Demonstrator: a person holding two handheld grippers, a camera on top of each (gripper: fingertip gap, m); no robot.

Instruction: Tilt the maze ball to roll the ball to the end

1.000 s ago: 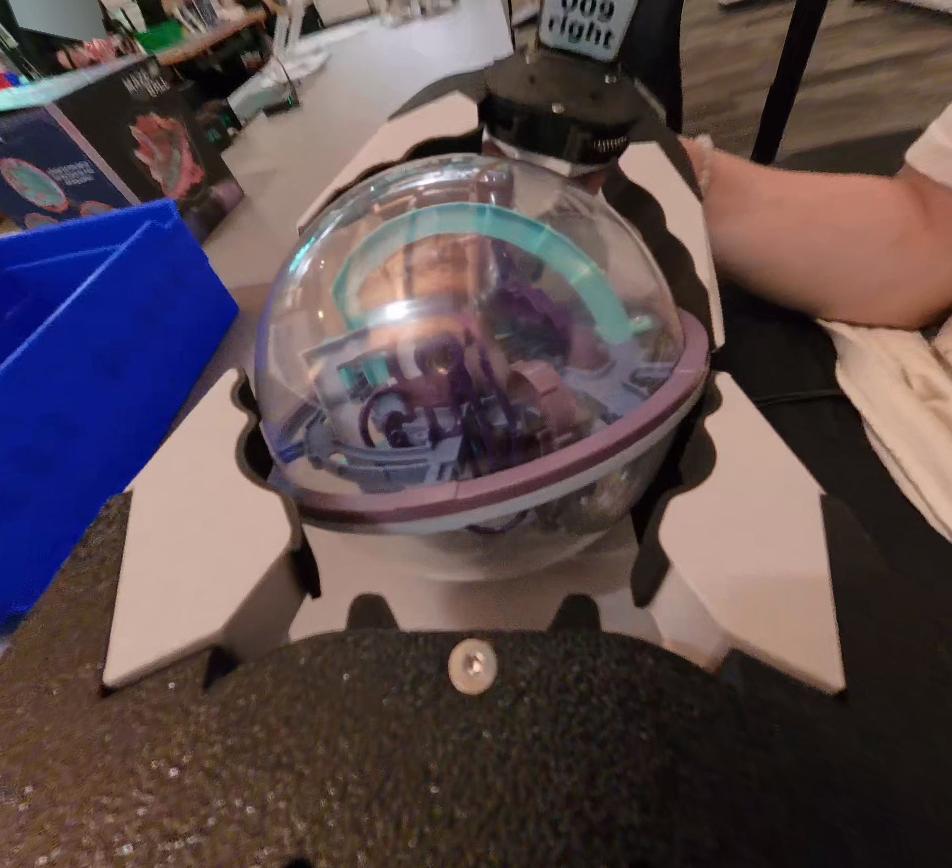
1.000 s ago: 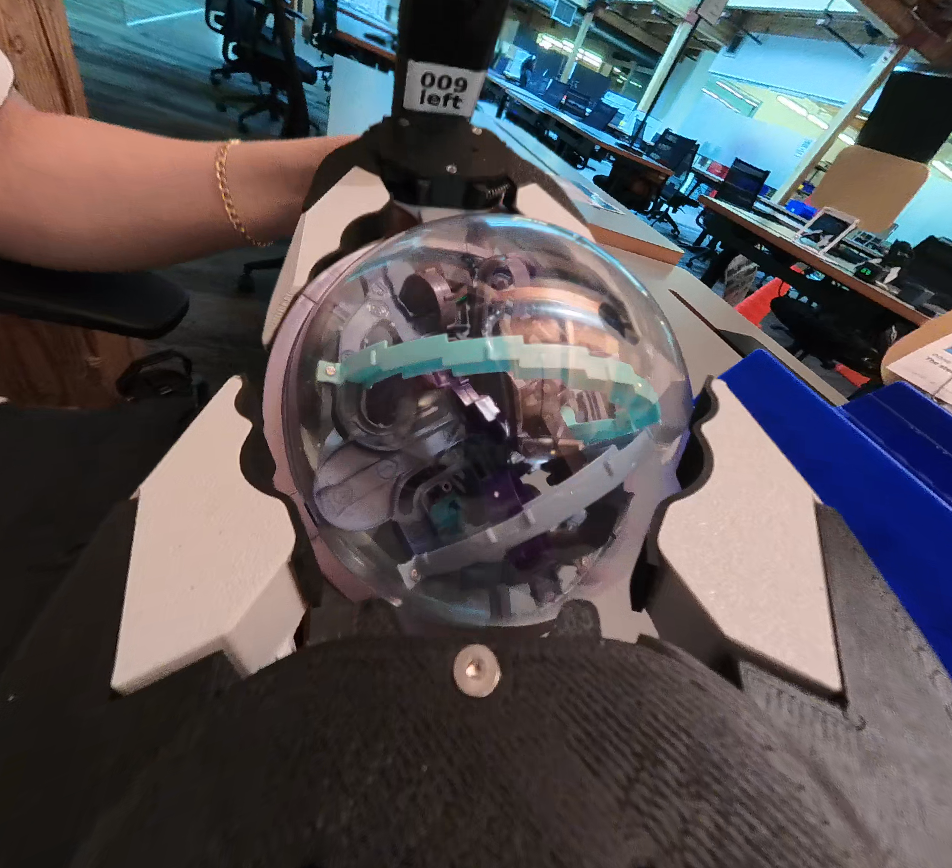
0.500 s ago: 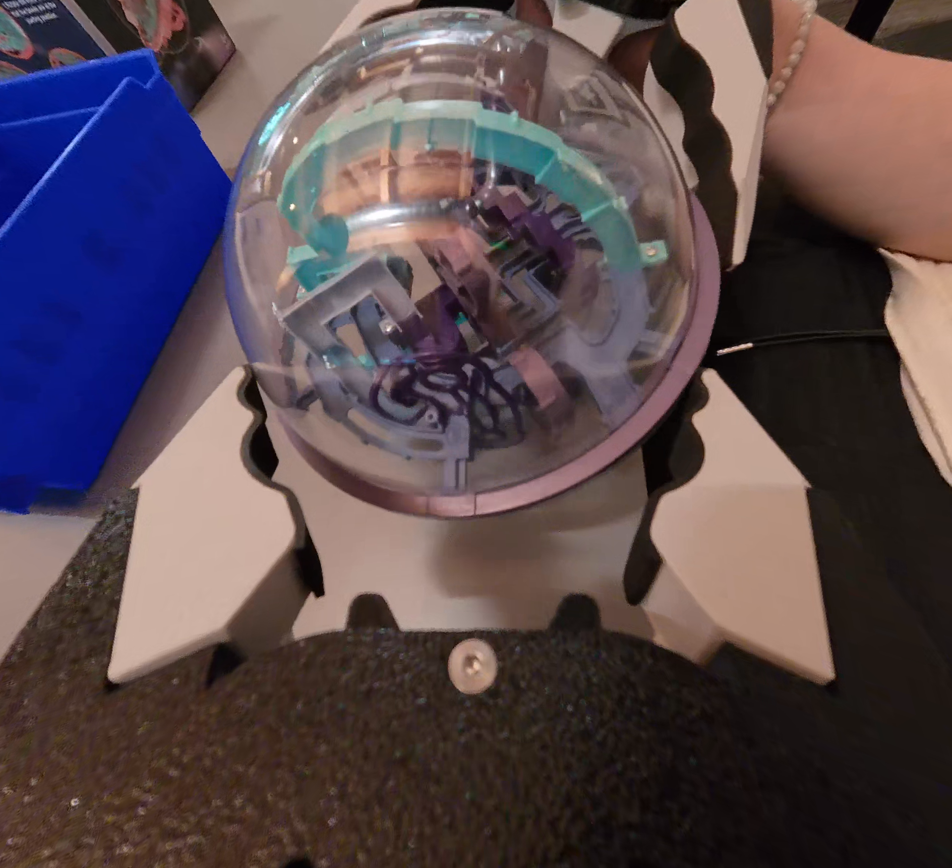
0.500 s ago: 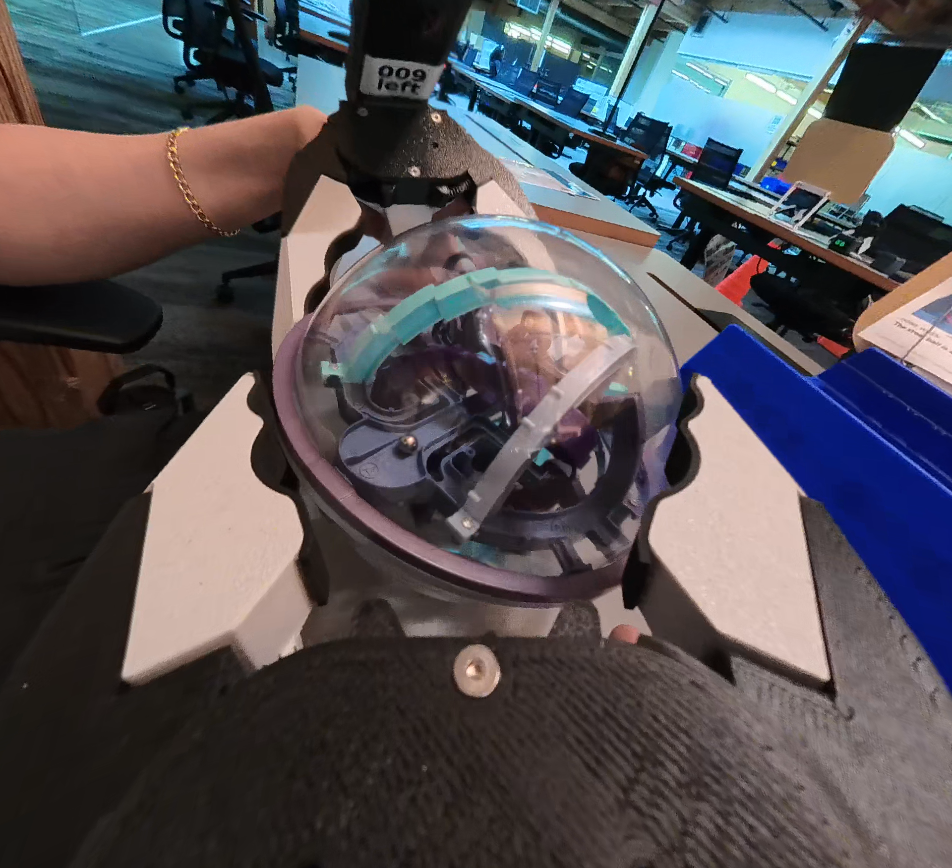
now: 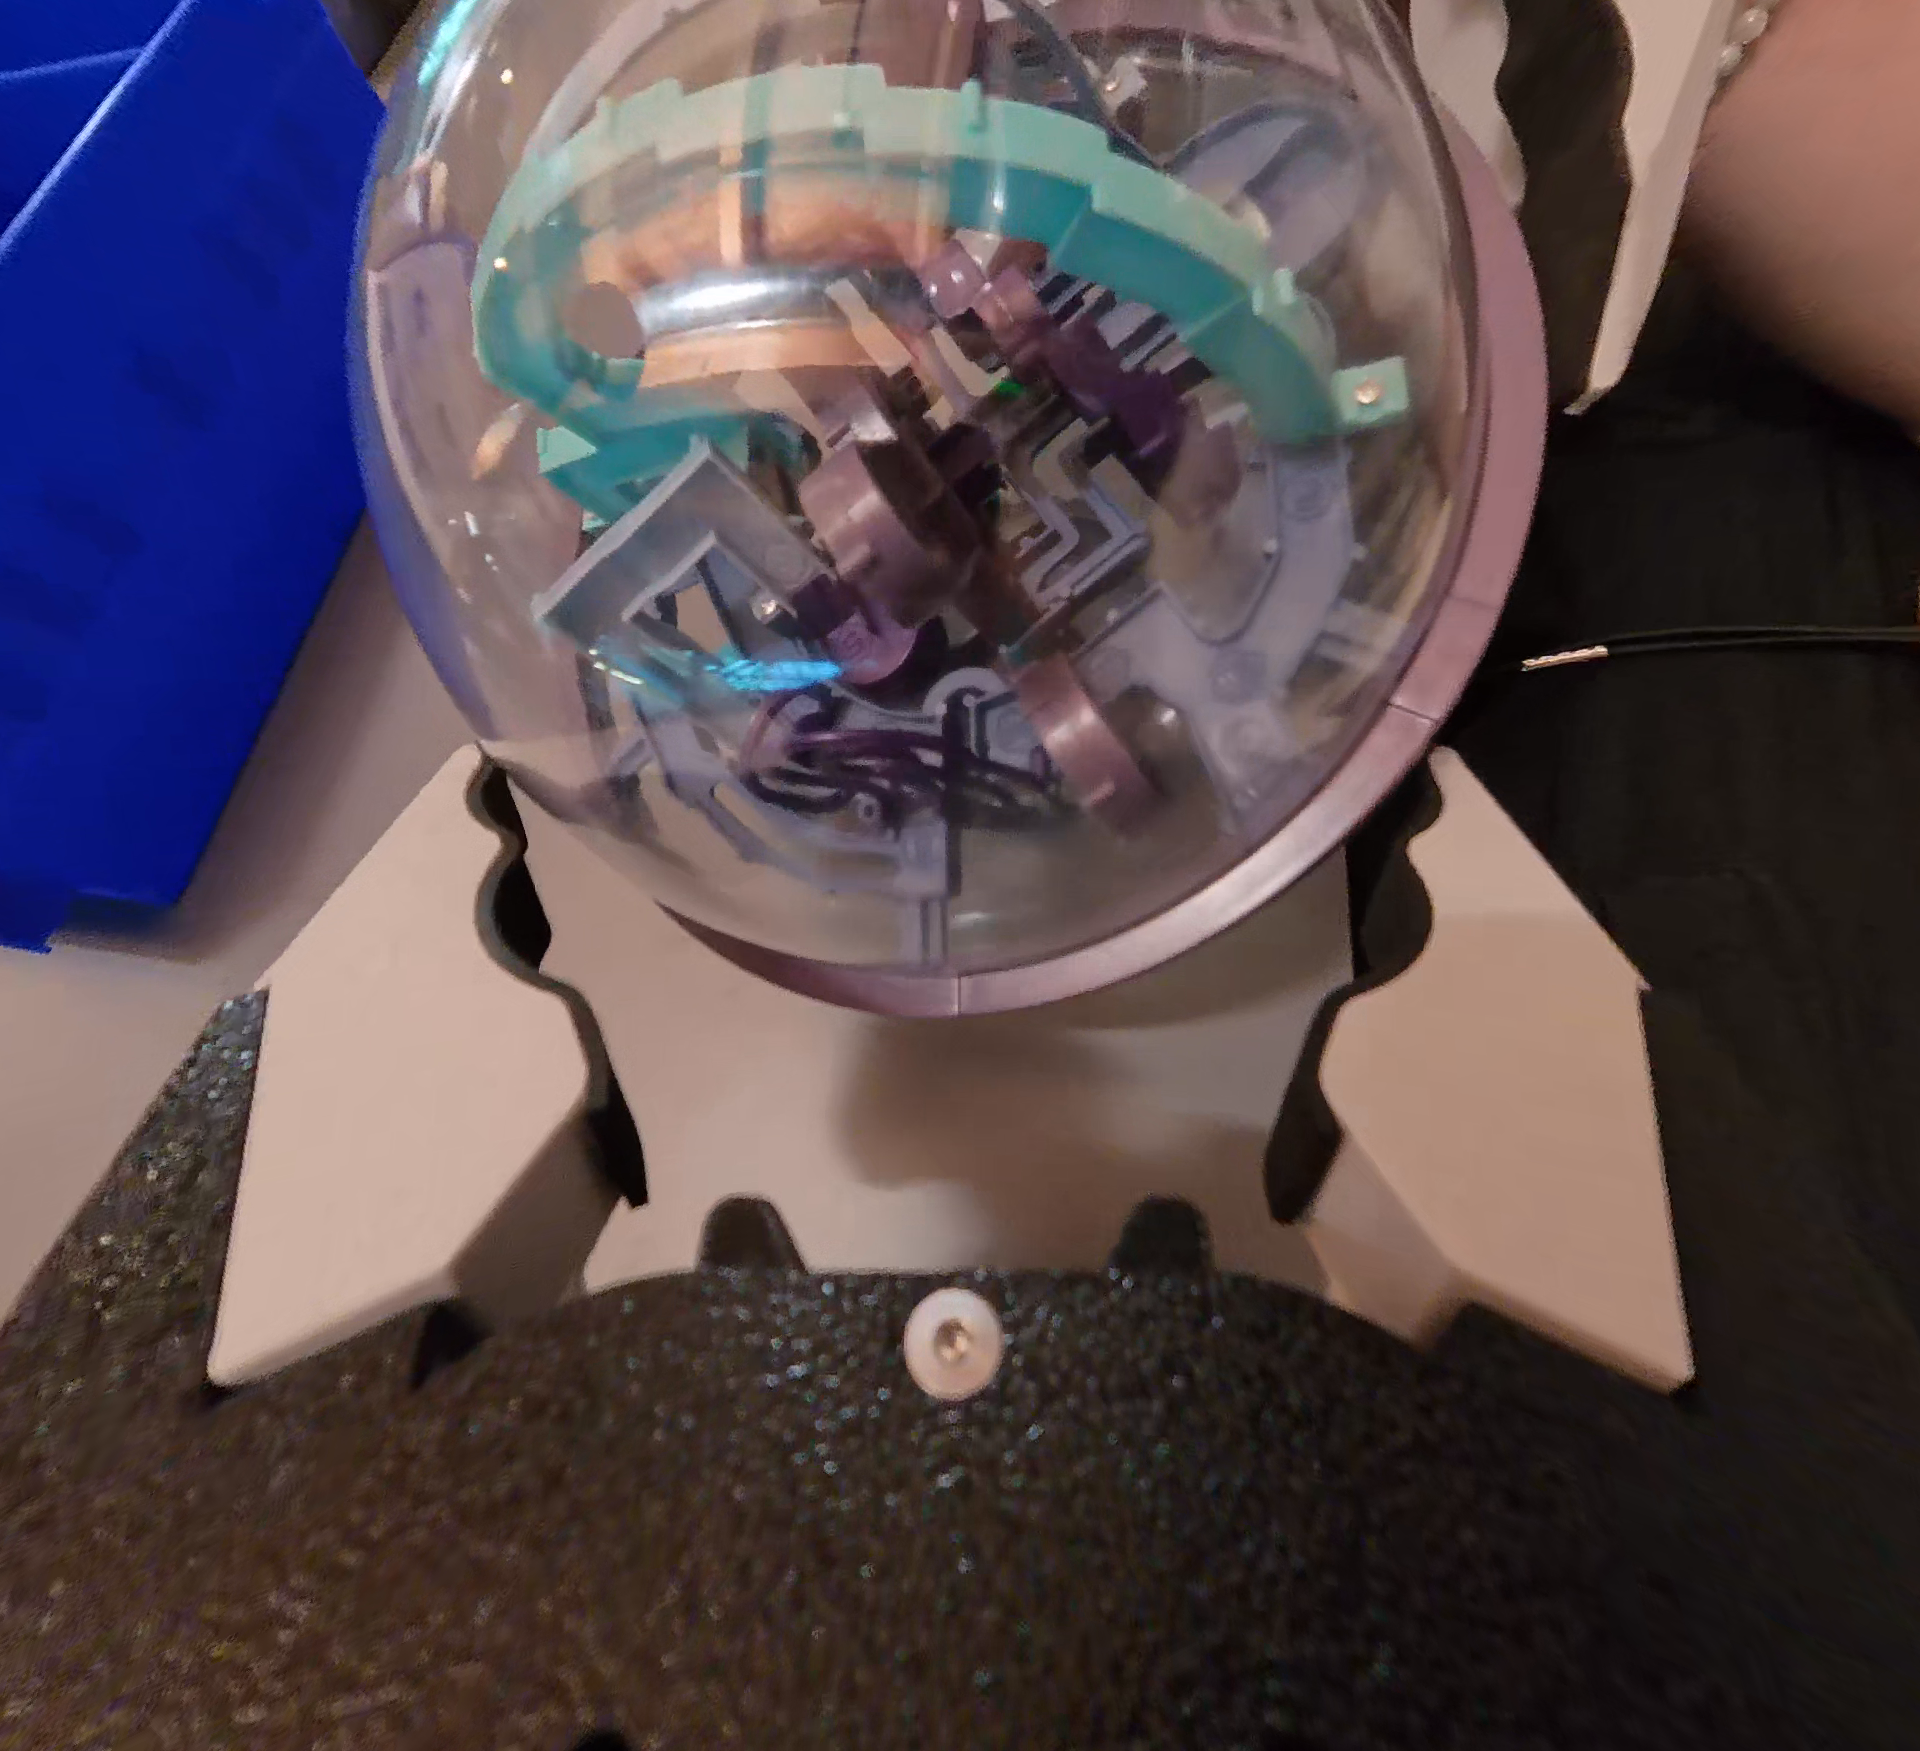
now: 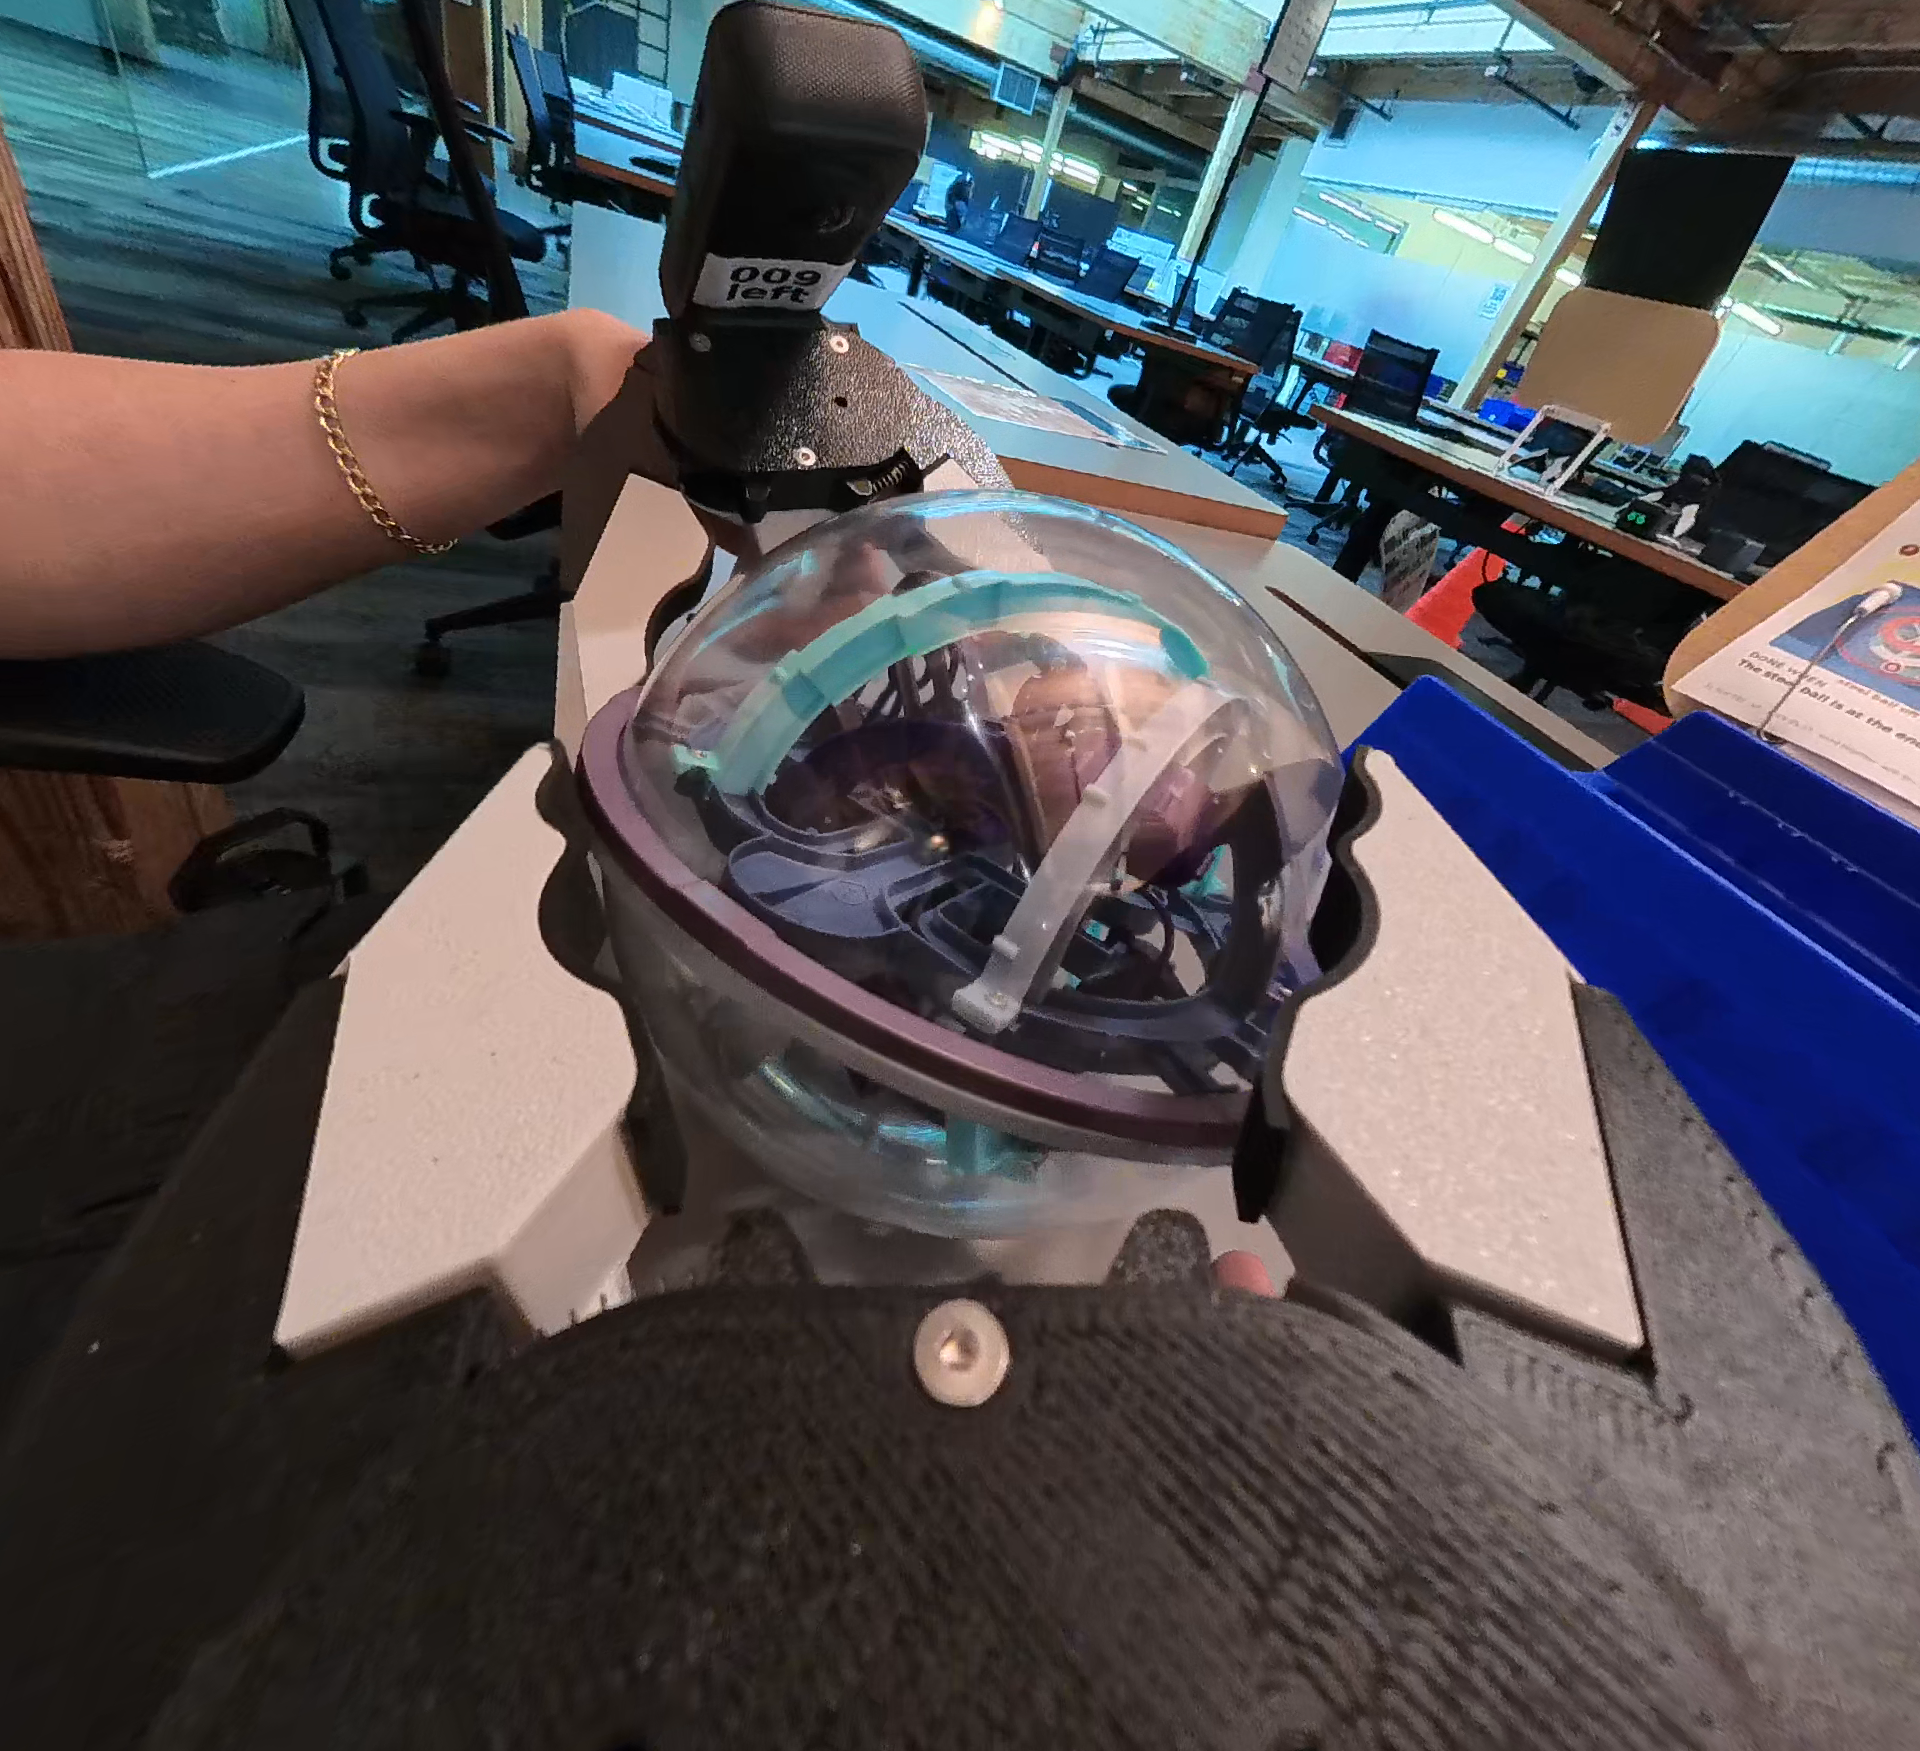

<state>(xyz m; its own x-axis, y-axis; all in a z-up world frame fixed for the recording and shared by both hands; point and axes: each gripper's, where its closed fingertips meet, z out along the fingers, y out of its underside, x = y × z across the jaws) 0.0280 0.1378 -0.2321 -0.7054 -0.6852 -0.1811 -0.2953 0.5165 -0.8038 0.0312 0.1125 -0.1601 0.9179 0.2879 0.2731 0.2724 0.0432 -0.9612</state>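
Between the two facing tongs, above the near edge of the bench [image 5: 343, 662], the maze ball [image 5: 935, 413] is carried clear of the surface, with a blue bin [image 5: 156, 413] just beside it. The left tongs [image 5: 951, 818] cradle the transparent sphere from one side: its fingers [image 5: 416, 1026] flank the lower shell, though actual contact of the wavy dark pads with the plastic cannot be told from that view. The right tongs [image 6: 956, 870] are clenched on the sphere from the opposite side, the dark pads [image 6: 1320, 880] meeting the shell at the purple equator band [image 6: 831, 995]. That band sits tilted, its left side higher in the right wrist view. A small steel ball [image 6: 935, 841] appears to rest on the dark blue track [image 6: 831, 880] under the teal arch [image 6: 935, 621].

Step in hand, as judged: mid-run tilting, with the steel ball partway along the course and the end not yet reached. The next move probably calls for a slow, coordinated roll of both wrists, keeping the squeeze even so the smooth shell does not slip, and lowering the track only slightly ahead of the steel ball so that it follows the groove rather than jumping the low walls.
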